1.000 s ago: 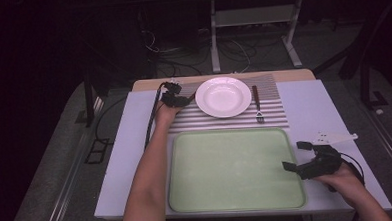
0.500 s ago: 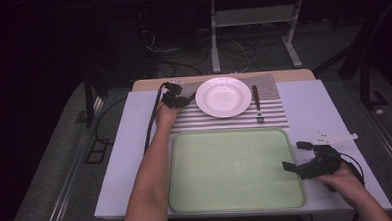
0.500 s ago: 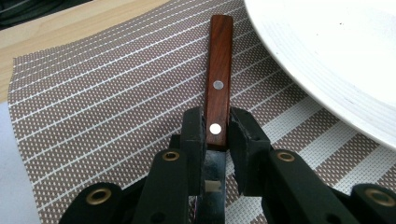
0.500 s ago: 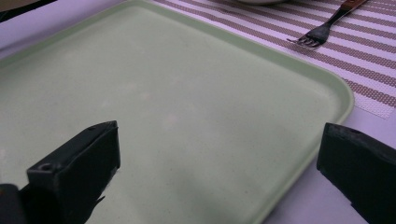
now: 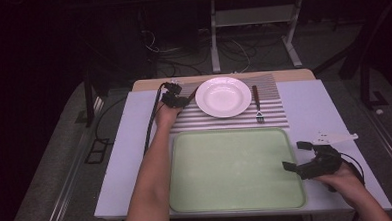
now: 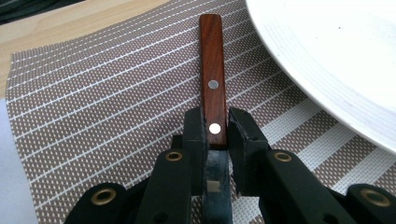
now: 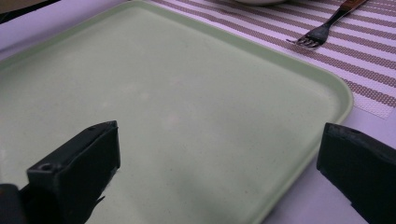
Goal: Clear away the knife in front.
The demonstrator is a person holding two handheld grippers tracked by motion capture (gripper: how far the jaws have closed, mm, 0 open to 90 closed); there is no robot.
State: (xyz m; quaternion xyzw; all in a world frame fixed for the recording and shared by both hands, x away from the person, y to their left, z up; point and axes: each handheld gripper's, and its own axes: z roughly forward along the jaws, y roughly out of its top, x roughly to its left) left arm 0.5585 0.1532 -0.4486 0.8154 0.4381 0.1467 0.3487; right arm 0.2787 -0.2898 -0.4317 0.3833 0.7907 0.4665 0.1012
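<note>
Jaws of the left gripper [image 6: 216, 135] are closed on a wooden handle [image 6: 212, 70] with two metal rivets, seen at the lower centre of the left gripper view; the handle runs away from the jaws toward the top of that frame, lying on a brown and white striped placemat [image 6: 107, 93]. What kind of utensil the handle belongs to cannot be told, since its working end is hidden behind the jaws. Just right of the handle, in the upper right of the same frame, sits the rim of a white plate [image 6: 336, 65]. In the high view the left gripper [image 5: 176, 98] is at the upper centre-left, just left of the white plate [image 5: 223, 96], with the person's left forearm [image 5: 149, 177] reaching up from the bottom edge. A fork [image 5: 257, 104] lies on the placemat [image 5: 224, 122] just right of the plate, tines toward the bottom of the frame. Below the placemat lies a pale green tray [image 5: 236, 169]. At the lower right of the high view the right gripper [image 5: 298, 156] hovers at the tray's right edge with its jaws spread wide, holding nothing; in the right gripper view the tray [image 7: 187, 107] spreads between them and the fork [image 7: 322, 23] shows at the upper right.
</note>
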